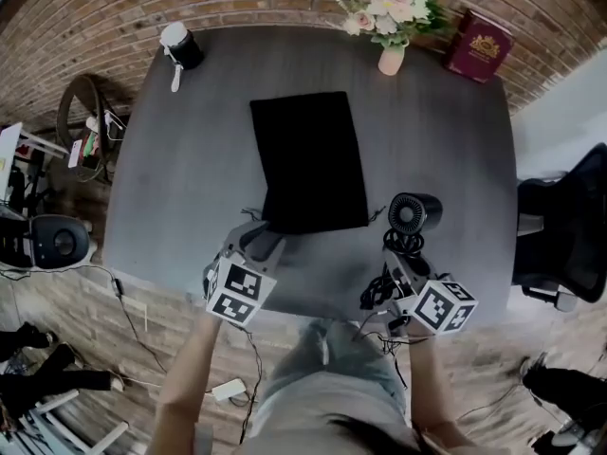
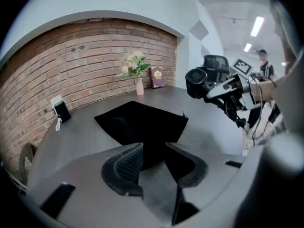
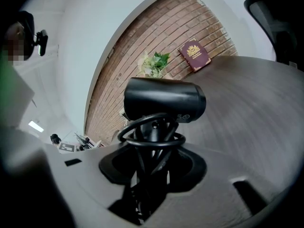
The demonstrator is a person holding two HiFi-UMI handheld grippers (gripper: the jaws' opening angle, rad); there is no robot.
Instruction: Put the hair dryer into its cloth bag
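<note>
The black cloth bag (image 1: 308, 159) lies flat on the grey table (image 1: 190, 159), its near edge toward me. My left gripper (image 1: 261, 240) sits at that edge's left corner. In the left gripper view its jaws (image 2: 154, 158) stand open, with the bag (image 2: 142, 122) just ahead of them and nothing pinched. To the right, my right gripper (image 1: 403, 259) is shut on the handle of the black hair dryer (image 1: 413, 214), whose cord is coiled round the handle. The dryer (image 3: 164, 99) stands above the jaws (image 3: 152, 163), barrel sideways. It also shows in the left gripper view as a dryer (image 2: 197, 82) held off the table.
A vase of flowers (image 1: 389, 12) and a red book (image 1: 477, 45) stand at the table's far edge against the brick wall. A small black-and-white device (image 1: 178, 45) sits at the far left corner. A black office chair (image 1: 569, 226) is at the right.
</note>
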